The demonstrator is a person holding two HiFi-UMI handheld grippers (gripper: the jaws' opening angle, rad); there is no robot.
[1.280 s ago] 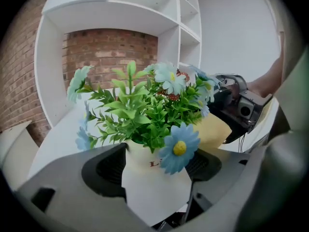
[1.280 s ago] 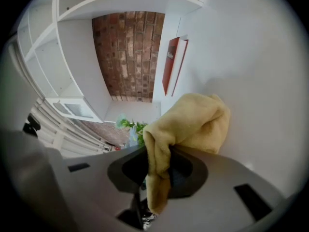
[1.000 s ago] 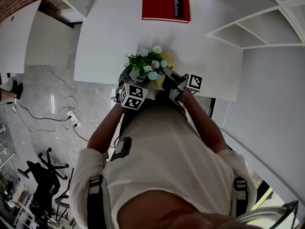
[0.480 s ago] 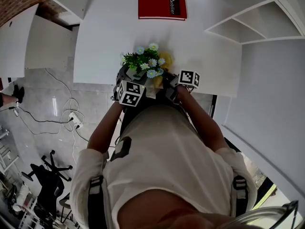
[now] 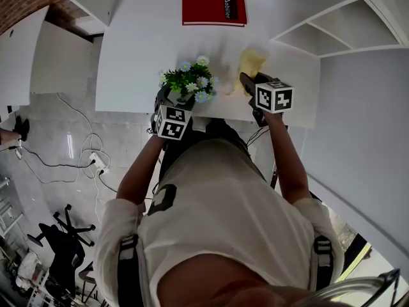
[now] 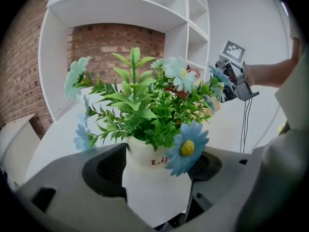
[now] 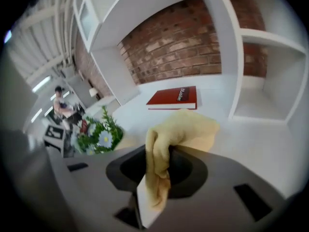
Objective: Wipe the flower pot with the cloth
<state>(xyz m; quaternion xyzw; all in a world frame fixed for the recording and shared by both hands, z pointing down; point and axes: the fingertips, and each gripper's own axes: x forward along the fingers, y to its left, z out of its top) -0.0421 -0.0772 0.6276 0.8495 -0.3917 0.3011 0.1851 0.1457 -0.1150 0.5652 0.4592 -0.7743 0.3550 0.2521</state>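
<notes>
The white flower pot (image 6: pixel 145 154) holds green leaves and blue daisies (image 5: pixel 188 80) and stands near the front edge of the white table (image 5: pixel 137 43). My left gripper (image 6: pixel 154 170) is shut on the pot, one jaw on each side of it. Off to the pot's right, my right gripper (image 5: pixel 248 80) has the yellow cloth (image 7: pixel 178 129) pinched between its jaws, which are opening slightly. The bunched cloth (image 5: pixel 250 62) rests over the table, apart from the pot. In the right gripper view the plant (image 7: pixel 96 137) sits at the left.
A red book (image 5: pixel 214 7) lies at the back of the table. White shelving (image 5: pixel 332 24) stands at the right, in front of a brick wall (image 7: pixel 193 37). Cables and an office chair (image 5: pixel 54 242) are on the floor at the left.
My right gripper has swung away from the pot to the right with the cloth and has rolled, its marker cube now facing up. The left gripper and the pot stay put.
</notes>
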